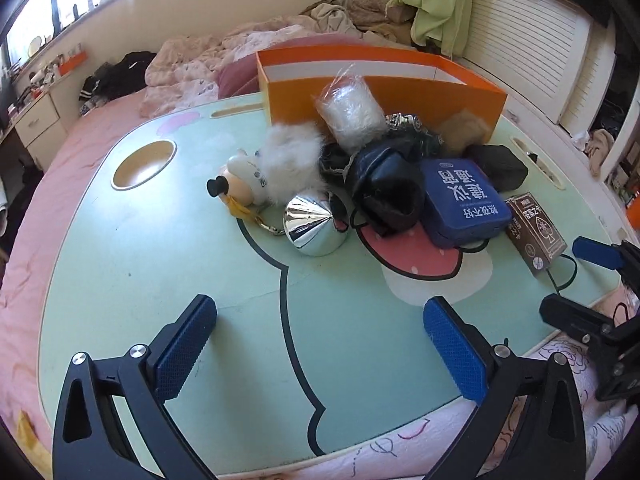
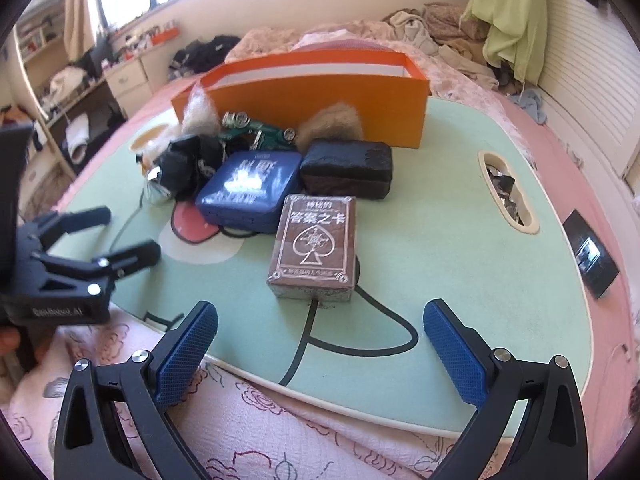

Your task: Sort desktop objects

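Orange box (image 2: pixel 320 100), interior hidden, behind clutter pile (image 1: pixel 384 176)

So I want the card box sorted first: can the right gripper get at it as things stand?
Probably yes. The right gripper is open, and the brown card box lies straight ahead at the pile's near edge, with only bare table between them.

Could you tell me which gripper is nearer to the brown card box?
Right. The right gripper points straight at the card box, open just short of it. The left gripper hovers open over bare table, the box off to its right.
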